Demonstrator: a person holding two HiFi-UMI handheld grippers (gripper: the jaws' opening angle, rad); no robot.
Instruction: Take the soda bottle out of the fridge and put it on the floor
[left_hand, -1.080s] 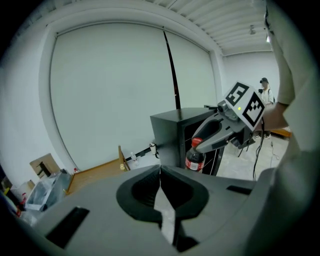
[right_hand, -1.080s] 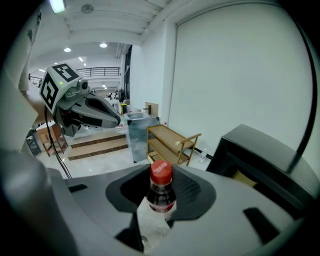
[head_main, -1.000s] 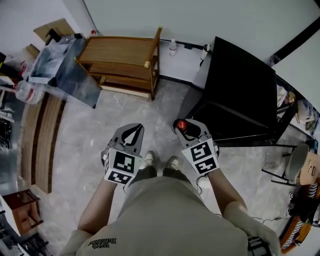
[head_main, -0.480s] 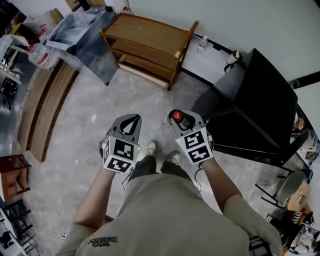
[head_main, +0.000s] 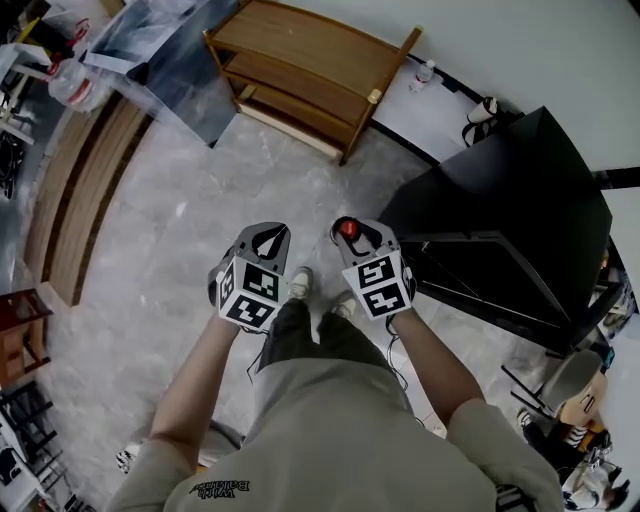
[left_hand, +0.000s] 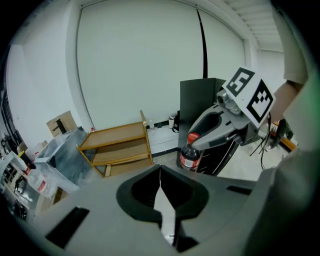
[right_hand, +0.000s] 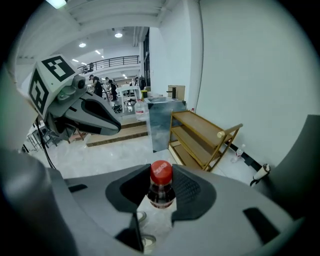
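Soda bottle (right_hand: 161, 189) clamped by the neck in right gripper (head_main: 352, 236), frame centre.
Left gripper (left_hand: 160, 172) has jaws together and is empty. Carry step, likely; next, lower bottle upright onto floor (head_main: 170, 240), then release. Black fridge (head_main: 520, 200) beyond, right.

Head view: right gripper (head_main: 356, 232) hides the soda bottle (head_main: 349, 229) below its red cap

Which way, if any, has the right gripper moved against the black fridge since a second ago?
Yes. In the head view the right gripper, holding the soda bottle, has drawn left, off the corner of the black fridge, over the floor.
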